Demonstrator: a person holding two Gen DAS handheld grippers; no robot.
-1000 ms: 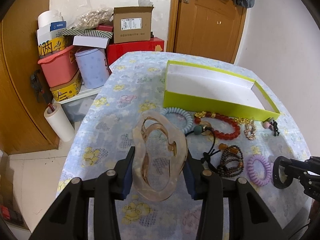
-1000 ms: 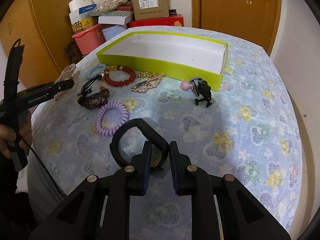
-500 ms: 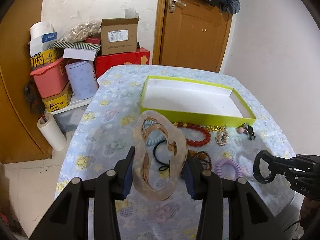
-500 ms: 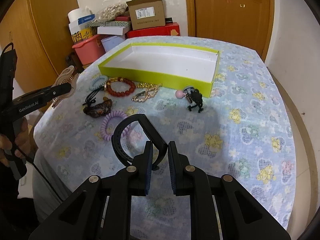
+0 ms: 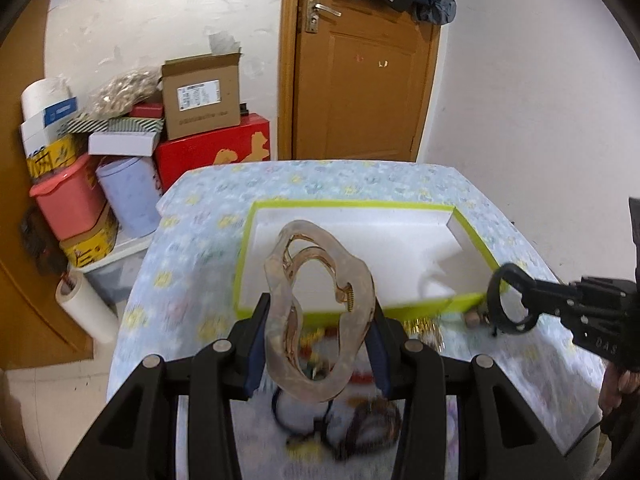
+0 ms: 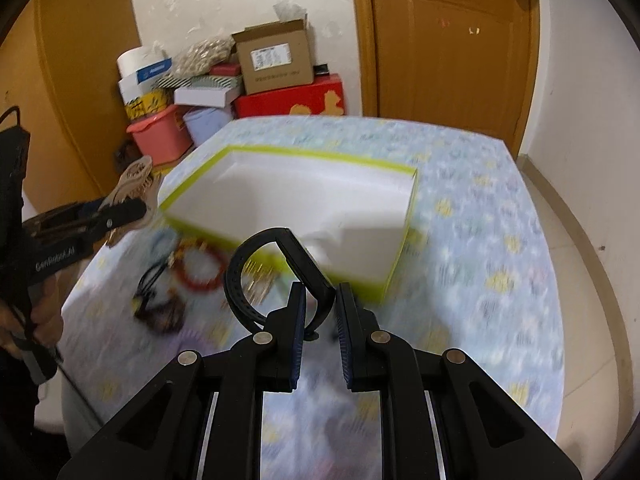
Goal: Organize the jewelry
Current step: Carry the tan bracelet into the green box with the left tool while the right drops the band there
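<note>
The left claw (image 5: 318, 320) is clamping a clear hair clip (image 5: 318, 312); the right claw (image 6: 322, 320) is gripping a black ring (image 6: 276, 276); both are hanging above the box (image 6: 394, 272), likely awaiting lowering and release.

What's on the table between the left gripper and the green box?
In the left wrist view, blurred red beads lie before the green box.

Home room: door (image 5: 356, 76), stacked boxes (image 5: 200, 96)
</note>
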